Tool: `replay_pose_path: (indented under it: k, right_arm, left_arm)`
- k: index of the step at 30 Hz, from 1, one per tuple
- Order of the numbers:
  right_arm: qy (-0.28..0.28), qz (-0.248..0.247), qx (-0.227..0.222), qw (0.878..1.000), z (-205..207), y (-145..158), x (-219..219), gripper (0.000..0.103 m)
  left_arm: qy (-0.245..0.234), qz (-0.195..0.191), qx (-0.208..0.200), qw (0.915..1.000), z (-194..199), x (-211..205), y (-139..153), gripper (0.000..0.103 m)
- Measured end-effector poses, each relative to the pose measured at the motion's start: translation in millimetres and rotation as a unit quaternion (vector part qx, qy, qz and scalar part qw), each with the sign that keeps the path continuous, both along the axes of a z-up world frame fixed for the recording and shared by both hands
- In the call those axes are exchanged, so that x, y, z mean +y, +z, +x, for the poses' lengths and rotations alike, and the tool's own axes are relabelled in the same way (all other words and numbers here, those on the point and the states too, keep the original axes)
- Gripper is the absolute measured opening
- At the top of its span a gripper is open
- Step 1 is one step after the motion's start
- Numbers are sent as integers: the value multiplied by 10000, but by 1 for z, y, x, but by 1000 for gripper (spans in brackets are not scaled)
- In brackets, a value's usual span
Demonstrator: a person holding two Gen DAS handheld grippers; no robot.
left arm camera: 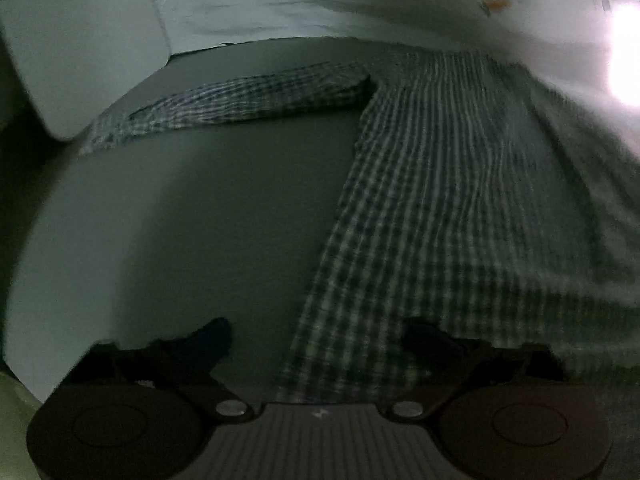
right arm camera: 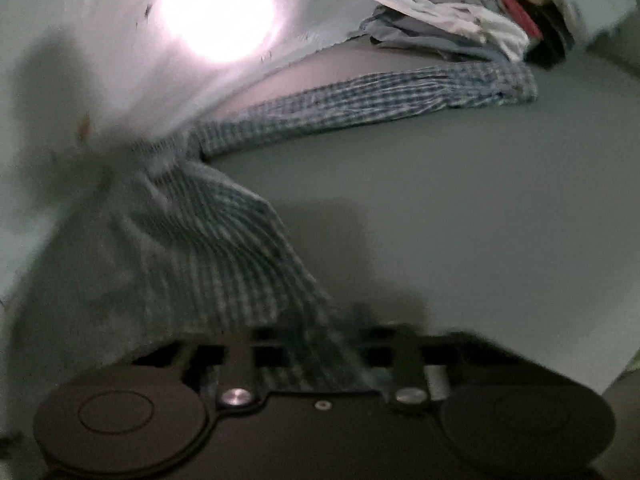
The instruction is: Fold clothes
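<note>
A blue-and-white checked shirt (left arm camera: 440,200) lies spread on a grey surface (left arm camera: 200,220), one sleeve (left arm camera: 248,100) stretched out to the left. My left gripper (left arm camera: 320,344) is open at the shirt's near hem. The hem's left corner lies between the two dark fingers, and neither pad presses on it. In the right wrist view the same shirt (right arm camera: 224,248) rises in a bunched fold toward the camera. My right gripper (right arm camera: 332,348) is shut on that cloth at the hem. The other sleeve (right arm camera: 380,100) runs off to the upper right.
A pile of mixed clothes (right arm camera: 480,20) sits at the far right end of the surface. A white pillow-like block (left arm camera: 80,40) stands at the far left. A pale wall with a bright glare spot (right arm camera: 218,12) backs the surface.
</note>
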State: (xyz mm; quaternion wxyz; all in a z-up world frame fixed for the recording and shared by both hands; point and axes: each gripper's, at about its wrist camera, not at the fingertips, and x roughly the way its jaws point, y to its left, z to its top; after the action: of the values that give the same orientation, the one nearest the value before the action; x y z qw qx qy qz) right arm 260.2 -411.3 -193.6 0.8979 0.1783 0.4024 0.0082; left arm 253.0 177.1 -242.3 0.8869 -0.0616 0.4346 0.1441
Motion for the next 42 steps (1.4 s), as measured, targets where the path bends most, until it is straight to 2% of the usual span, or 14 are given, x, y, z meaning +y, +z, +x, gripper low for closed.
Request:
replay_pose_path:
  k: [1, 2, 5, 8, 10, 11, 13, 14, 20, 21, 25, 28, 33, 42]
  right_arm:
    - [2, 129, -70, 9999, -3, 4, -2, 2]
    - [4, 257, -140, 9996, -6, 7, -5, 1]
    - [-130, 489, -170, 9986, -16, 15, -14, 1]
    - [-51, -21, 168, 9998, -17, 9, -11, 2]
    - [78, -546, 336, 9979, -15, 8, -3, 5]
    - [84, -700, 348, 9969, -14, 10, 0, 12]
    - [8, -1005, 224, 9947, -13, 18, 5, 34]
    - [-19, -1174, 59, 9931, -11, 24, 9, 55]
    - [690, -1430, -844, 9837, 20, 44, 46, 100]
    - [893, -1381, -963, 9817, 27, 44, 56, 102]
    - [1727, -1197, -739, 9749, 55, 31, 109, 103]
    - [2094, -1296, -552, 9676, 64, 13, 158, 103]
    - [1903, -1421, -537, 9699, 68, -5, 213, 103]
    - [1519, -1597, -607, 9735, 88, -18, 260, 103]
  left_arm:
    - [0, 9, -91, 10000, -2, -1, 3, 29]
    - [-40, 10, -141, 9999, -3, -1, 7, 7]
    - [-96, -157, -179, 9997, -8, 2, 12, 4]
    - [72, -352, -172, 9992, -14, 11, 8, 5]
    - [124, -293, -114, 9994, -11, 9, 11, 10]
    - [134, -212, -83, 9997, -9, 6, 13, 11]
    - [181, -157, -19, 9997, -8, 3, 14, 21]
    - [251, -205, 7, 9995, -9, 3, 15, 25]
    - [759, -742, -75, 9943, -26, 11, 19, 72]
    - [820, -715, -35, 9941, -28, 15, 21, 79]
    - [1051, -462, -13, 9934, -34, 35, 31, 87]
    - [1375, -634, -169, 9883, -35, 64, 35, 90]
    - [1721, -819, -484, 9805, -30, 116, 39, 103]
    - [2197, -1539, -946, 9587, 0, 207, 28, 103]
